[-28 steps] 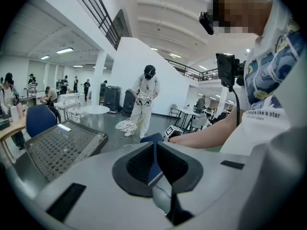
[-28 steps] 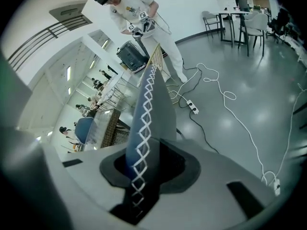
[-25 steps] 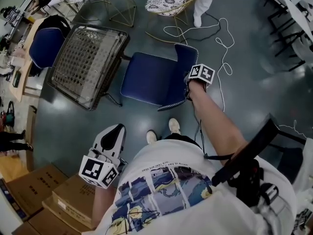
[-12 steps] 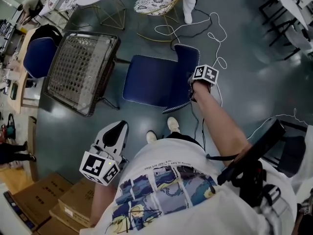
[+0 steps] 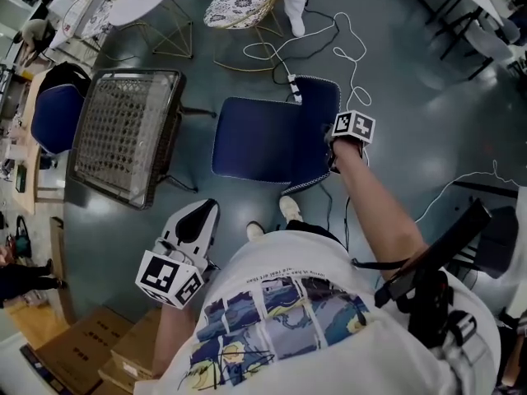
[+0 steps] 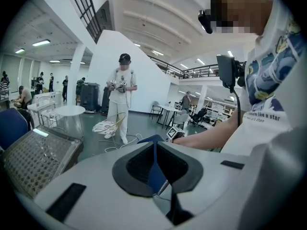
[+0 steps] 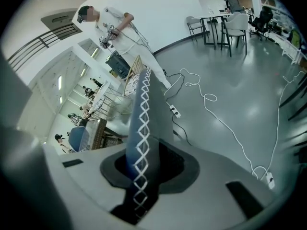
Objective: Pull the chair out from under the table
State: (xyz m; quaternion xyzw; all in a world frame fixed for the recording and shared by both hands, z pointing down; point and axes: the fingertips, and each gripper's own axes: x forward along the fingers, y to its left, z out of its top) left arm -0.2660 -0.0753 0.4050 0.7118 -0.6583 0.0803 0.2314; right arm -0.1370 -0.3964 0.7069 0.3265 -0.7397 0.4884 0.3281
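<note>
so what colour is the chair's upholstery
Dark blue chair, white criss-cross stitching on its edge; best in right gripper view.

chair [image 5: 259, 142]: just right of table [image 5: 123, 134] | cable [image 5: 333, 49]: on floor behind chair

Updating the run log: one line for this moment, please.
right claw: clamped on blue chair's backrest | left claw: shut, empty

the words "like a star" printed on the person's white t-shirt [image 6: 271, 128], a smaller line beneath it too small to be read, no other text legible
</note>
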